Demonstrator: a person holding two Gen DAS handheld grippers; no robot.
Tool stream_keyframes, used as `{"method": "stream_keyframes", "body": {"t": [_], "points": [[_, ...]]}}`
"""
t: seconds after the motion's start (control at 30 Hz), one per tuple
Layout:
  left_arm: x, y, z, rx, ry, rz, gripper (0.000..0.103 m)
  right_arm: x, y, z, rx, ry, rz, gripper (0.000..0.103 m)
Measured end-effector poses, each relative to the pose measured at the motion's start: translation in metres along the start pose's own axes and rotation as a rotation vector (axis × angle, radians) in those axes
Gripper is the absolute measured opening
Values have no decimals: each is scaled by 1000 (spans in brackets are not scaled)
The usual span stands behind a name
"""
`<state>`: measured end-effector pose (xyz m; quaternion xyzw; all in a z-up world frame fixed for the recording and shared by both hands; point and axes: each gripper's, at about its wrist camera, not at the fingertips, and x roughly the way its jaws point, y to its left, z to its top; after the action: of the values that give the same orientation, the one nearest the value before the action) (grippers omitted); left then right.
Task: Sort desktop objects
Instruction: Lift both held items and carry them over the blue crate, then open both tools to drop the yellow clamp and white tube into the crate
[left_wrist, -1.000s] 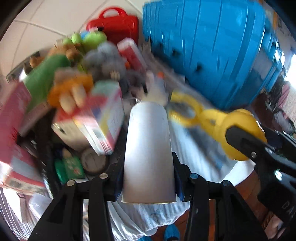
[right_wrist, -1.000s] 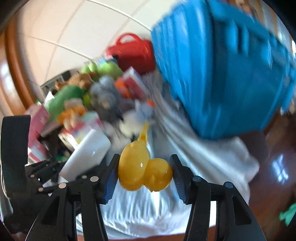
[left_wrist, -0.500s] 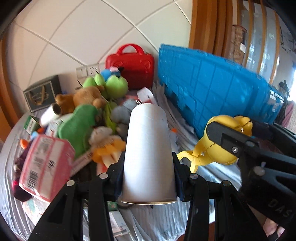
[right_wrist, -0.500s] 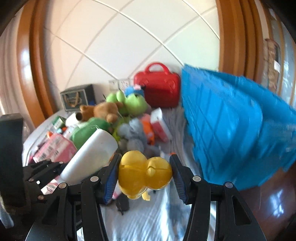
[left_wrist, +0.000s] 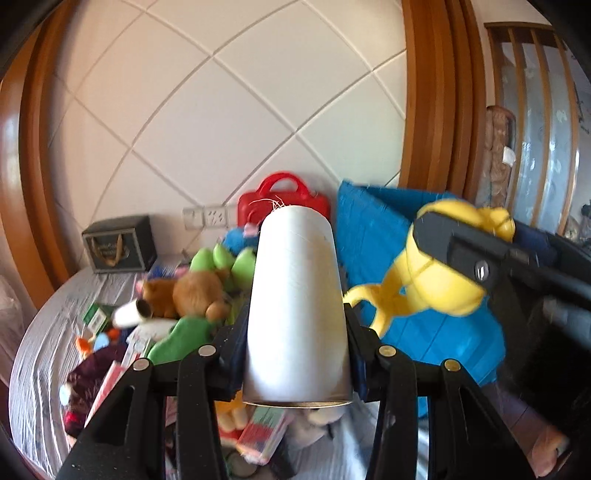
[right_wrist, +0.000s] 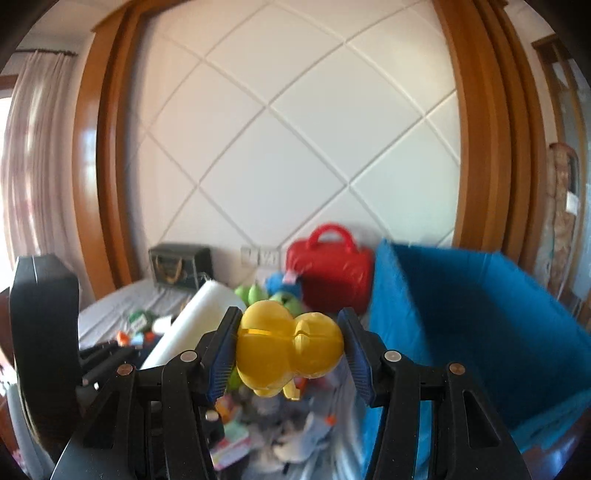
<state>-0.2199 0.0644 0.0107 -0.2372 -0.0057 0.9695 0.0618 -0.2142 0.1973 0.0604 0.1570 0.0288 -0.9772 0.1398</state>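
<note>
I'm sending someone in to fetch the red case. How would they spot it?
Start at the big blue bin on the table. The red case stands just left of it, against the tiled wall behind the plush pile. It is the only hard, glossy red thing with a loop handle.

Nothing here can be read from where my fingers are. The dark gift box (left_wrist: 119, 243) against the wall carries a gold line of lettering, but it is too small and soft to make out. The printed packets (left_wrist: 263, 434) on the cloth below me are blurred past reading.
</note>
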Motion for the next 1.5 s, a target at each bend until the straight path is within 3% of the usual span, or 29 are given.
{"method": "stream_keyframes", "body": {"t": [0.27, 0.43, 0.6, 0.77, 0.87, 1.1, 1.33, 1.5], "points": [[-5, -51, 56, 60, -130, -82, 44, -52, -51, 45, 56, -175, -142, 53], [3, -119, 86, 122, -137, -173, 44, -73, -108, 55, 99, -184, -276, 53], [22, -187, 98, 163, -110, -236, 44, -79, -172, 50, 114, -126, -386, 53], [53, -248, 90, 193, 3, -267, 44, -60, -230, 28, 124, -16, -445, 53], [82, -275, 80, 222, 127, -256, 44, -39, -255, 16, 130, 72, -459, 53], [131, -297, 54, 275, 379, -240, 44, -3, -300, -27, 172, 312, -423, 53], [152, -298, 29, 291, 501, -209, 44, 14, -310, -60, 193, 454, -394, 53], [152, -302, 20, 311, 511, -200, 46, 22, -318, -77, 201, 530, -381, 53]]}}
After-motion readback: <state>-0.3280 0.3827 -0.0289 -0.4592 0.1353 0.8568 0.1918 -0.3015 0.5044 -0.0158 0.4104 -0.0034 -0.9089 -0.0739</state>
